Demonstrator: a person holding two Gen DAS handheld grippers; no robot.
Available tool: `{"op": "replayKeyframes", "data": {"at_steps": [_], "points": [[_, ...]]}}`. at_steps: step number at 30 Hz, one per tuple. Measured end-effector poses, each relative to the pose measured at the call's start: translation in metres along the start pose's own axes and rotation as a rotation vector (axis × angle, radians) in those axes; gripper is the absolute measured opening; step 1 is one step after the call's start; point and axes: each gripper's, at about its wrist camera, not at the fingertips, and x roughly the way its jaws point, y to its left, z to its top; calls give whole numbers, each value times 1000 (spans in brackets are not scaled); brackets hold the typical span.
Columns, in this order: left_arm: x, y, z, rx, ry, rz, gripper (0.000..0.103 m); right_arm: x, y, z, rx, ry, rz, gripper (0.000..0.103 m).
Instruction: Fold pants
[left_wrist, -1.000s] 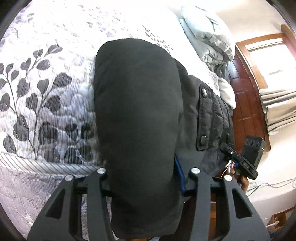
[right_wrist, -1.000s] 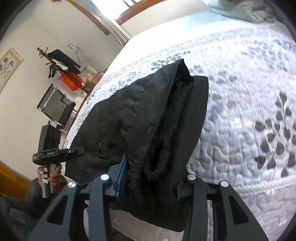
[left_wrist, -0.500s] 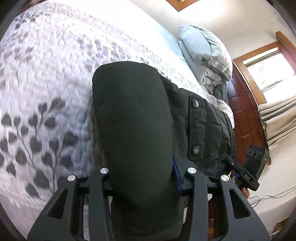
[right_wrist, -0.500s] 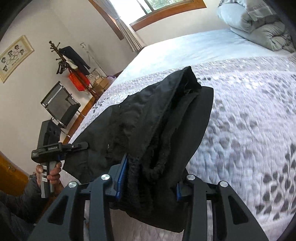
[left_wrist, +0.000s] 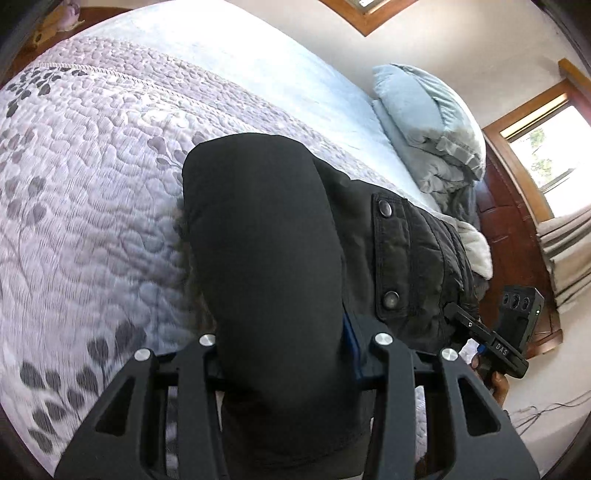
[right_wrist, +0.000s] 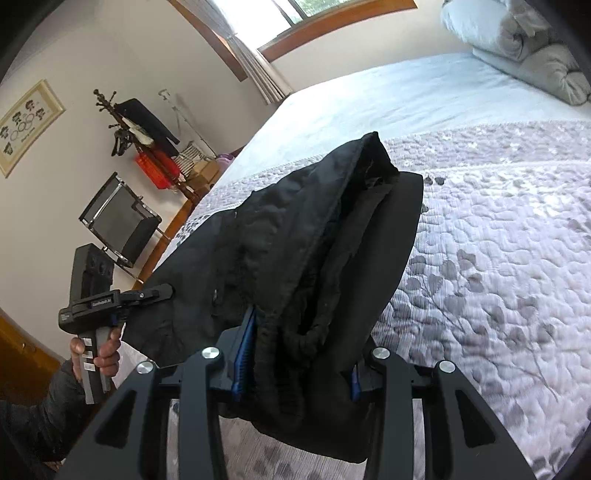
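Note:
The black pants (left_wrist: 266, 258) hang bunched above the quilted bed (left_wrist: 92, 206), stretched between both grippers. My left gripper (left_wrist: 291, 354) is shut on a thick smooth fold; a quilted pocket flap with two snaps (left_wrist: 388, 258) shows to its right. In the right wrist view, my right gripper (right_wrist: 295, 369) is shut on a rumpled bundle of the pants (right_wrist: 314, 258), with a fuzzy lining showing. Each gripper shows in the other's view: the right gripper (left_wrist: 454, 312) at the pants' far edge, the left gripper (right_wrist: 166, 291) held by a hand (right_wrist: 99, 354).
The bed carries a pale leaf-print quilt (right_wrist: 498, 258) and a light blue sheet (right_wrist: 388, 99) beyond it. Folded grey bedding (left_wrist: 436, 129) lies at the head. A coat rack (right_wrist: 136, 125), a folding chair (right_wrist: 118, 221) and a window (right_wrist: 295, 14) stand along the walls.
Both grippers have carried the pants across the bed, a little higher. Both views now show more of the far sheet, bedding and walls. The grips have not changed.

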Motion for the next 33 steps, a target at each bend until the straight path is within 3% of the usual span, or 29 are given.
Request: {"op": "replayKeyframes", "data": {"at_steps": [11,16,19,24,31,33], "points": [[25,2,28,23,-25,44,45,33,-47,13,128,-15,25,41],[37,3,33,30,-13,77,61,47,-63,19,170,15,18,44],[43,11,25,41,-7,103,69,51,-73,11,206,27,18,50],[46,24,13,36,-1,112,78,57,-91,-12,289,41,50,71],[37,33,1,62,7,135,83,44,-103,-34,321,3,105,72],[35,36,-3,37,18,108,82,41,-102,-38,327,-3,134,65]]}}
